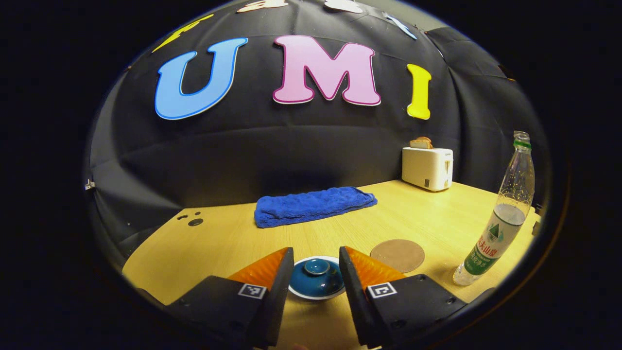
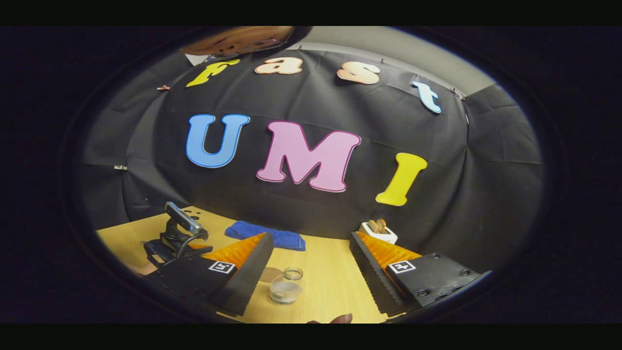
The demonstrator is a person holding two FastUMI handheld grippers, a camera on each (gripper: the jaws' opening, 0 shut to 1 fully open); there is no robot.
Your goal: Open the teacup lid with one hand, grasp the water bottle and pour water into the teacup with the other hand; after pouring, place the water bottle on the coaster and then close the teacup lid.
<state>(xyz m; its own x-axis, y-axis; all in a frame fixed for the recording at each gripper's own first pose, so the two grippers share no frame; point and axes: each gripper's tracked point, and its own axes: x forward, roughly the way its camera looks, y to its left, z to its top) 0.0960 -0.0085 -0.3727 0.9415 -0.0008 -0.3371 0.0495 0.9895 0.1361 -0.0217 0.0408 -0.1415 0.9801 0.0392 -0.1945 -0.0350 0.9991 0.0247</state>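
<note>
In the left gripper view, the teacup's blue lid [image 1: 316, 277], with a small knob on top, sits closed on the white-rimmed cup. My left gripper [image 1: 316, 256] is open, one finger on each side of the lid, with small gaps showing. A round brown coaster [image 1: 397, 254] lies just right of the cup. The clear water bottle [image 1: 500, 223], partly full and with a green label, stands upright further right. In the right gripper view, my right gripper [image 2: 311, 238] hovers open above the bottle [image 2: 285, 289], looking down at its mouth. The fingers are well apart from it.
A folded blue towel [image 1: 313, 205] lies at the back of the wooden table [image 1: 218, 243]. A white toaster [image 1: 427, 167] holding toast stands at the back right. The left gripper's housing [image 2: 177, 233] appears at the left of the right gripper view.
</note>
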